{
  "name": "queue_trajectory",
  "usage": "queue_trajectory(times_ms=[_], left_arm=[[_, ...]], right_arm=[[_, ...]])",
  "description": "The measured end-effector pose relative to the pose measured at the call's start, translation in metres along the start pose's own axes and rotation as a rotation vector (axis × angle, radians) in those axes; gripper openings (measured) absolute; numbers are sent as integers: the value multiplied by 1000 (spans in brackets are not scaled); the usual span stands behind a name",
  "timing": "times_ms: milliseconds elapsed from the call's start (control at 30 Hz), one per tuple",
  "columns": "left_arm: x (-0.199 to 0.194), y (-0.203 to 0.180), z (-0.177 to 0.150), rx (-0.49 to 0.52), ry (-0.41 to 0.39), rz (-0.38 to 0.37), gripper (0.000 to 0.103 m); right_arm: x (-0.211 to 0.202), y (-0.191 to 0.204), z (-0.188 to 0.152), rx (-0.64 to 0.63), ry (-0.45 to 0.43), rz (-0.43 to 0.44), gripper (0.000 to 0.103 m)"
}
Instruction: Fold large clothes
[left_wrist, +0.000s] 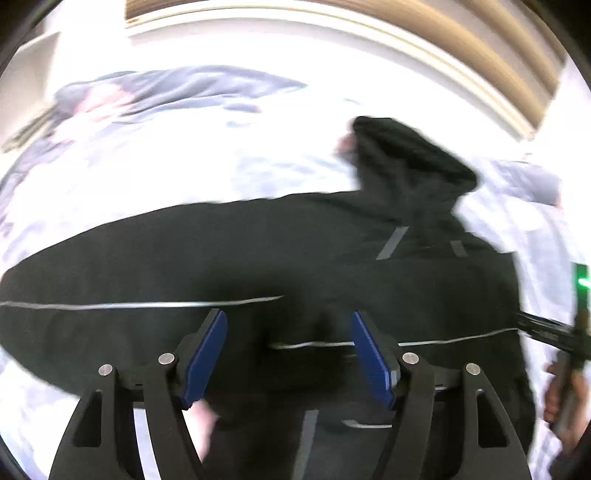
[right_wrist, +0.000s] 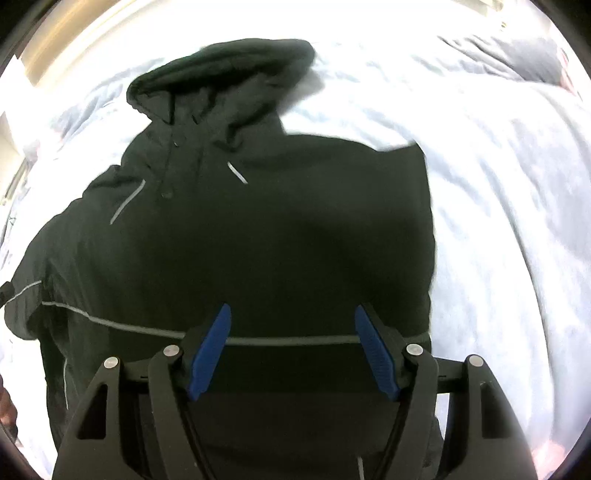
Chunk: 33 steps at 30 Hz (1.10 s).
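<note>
A black hooded jacket (left_wrist: 258, 251) with thin grey reflective stripes lies spread on a pale bed cover. Its hood (left_wrist: 406, 155) points away from me. My left gripper (left_wrist: 288, 317) hovers open over the jacket's lower part, and nothing sits between its blue pads (left_wrist: 205, 354). In the right wrist view the same jacket (right_wrist: 277, 240) fills the middle, hood (right_wrist: 221, 74) at the top and a straight edge down its right side. My right gripper (right_wrist: 292, 310) is open above a grey stripe (right_wrist: 288, 339), holding nothing.
The pale bed cover (right_wrist: 498, 221) surrounds the jacket. Crumpled grey-blue bedding (left_wrist: 166, 88) lies at the far side. A wooden strip (left_wrist: 480, 44) runs behind the bed. At the right edge of the left wrist view, a hand (left_wrist: 565, 402) holds a dark tool with a green light.
</note>
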<state>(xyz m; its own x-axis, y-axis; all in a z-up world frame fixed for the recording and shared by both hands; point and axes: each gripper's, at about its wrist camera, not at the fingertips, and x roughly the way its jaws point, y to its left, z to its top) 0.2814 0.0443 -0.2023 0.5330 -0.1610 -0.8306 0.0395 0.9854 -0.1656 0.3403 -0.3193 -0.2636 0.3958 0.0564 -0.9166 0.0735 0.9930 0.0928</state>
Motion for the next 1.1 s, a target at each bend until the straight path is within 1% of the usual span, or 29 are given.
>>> queue_trajectory(times_ms=[33, 100, 133, 167, 233, 267, 333, 400, 467, 533, 600, 667, 700, 733, 833, 867, 933, 1033, 1100], left_arm=[[1, -4, 1, 11, 8, -29, 71], [19, -23, -1, 35, 39, -76, 71], [32, -30, -3, 38, 62, -90, 71], [52, -38, -7, 38, 106, -94, 71], [79, -41, -17, 37, 168, -81, 71], [102, -47, -21, 39, 211, -43, 71], [121, -48, -28, 57, 240, 14, 71], [129, -54, -28, 80, 236, 47, 72], [131, -55, -26, 79, 244, 59, 73], [124, -51, -25, 66, 237, 40, 73], [103, -41, -23, 21, 208, -24, 73], [72, -20, -25, -46, 158, -76, 73], [56, -9, -26, -68, 129, -81, 73], [37, 8, -28, -91, 98, -71, 73], [-8, 70, -35, -180, 28, 28, 73], [-24, 99, -38, -225, 7, 82, 73], [-44, 145, -44, -304, -17, 158, 73], [-76, 234, -55, -510, -71, 291, 73], [-92, 276, -65, -605, -115, 334, 73]], right_arm=[[3, 6, 1, -8, 4, -2, 72], [17, 14, 3, -26, 25, -12, 72], [25, 17, -1, -35, 41, -17, 72], [36, 21, -3, -48, 68, -33, 72], [56, 27, -11, -78, 102, -81, 72], [59, 28, -14, -88, 93, -87, 74], [61, 29, -16, -104, 82, -97, 75], [63, 29, -16, -99, 87, -97, 76], [64, 30, -17, -105, 86, -105, 78], [59, 30, -20, -112, 86, -112, 78], [47, 30, -21, -104, 89, -108, 78], [27, 28, -27, -83, 78, -61, 78], [13, 28, -34, -75, 65, -30, 78], [3, 30, -40, -78, 56, -19, 78], [-20, 37, -59, -101, 44, -13, 78], [-24, 41, -65, -108, 48, -6, 78], [-25, 47, -75, -117, 66, 2, 78], [-25, 52, -89, -121, 112, 20, 78], [-24, 64, -93, -134, 135, 30, 78]])
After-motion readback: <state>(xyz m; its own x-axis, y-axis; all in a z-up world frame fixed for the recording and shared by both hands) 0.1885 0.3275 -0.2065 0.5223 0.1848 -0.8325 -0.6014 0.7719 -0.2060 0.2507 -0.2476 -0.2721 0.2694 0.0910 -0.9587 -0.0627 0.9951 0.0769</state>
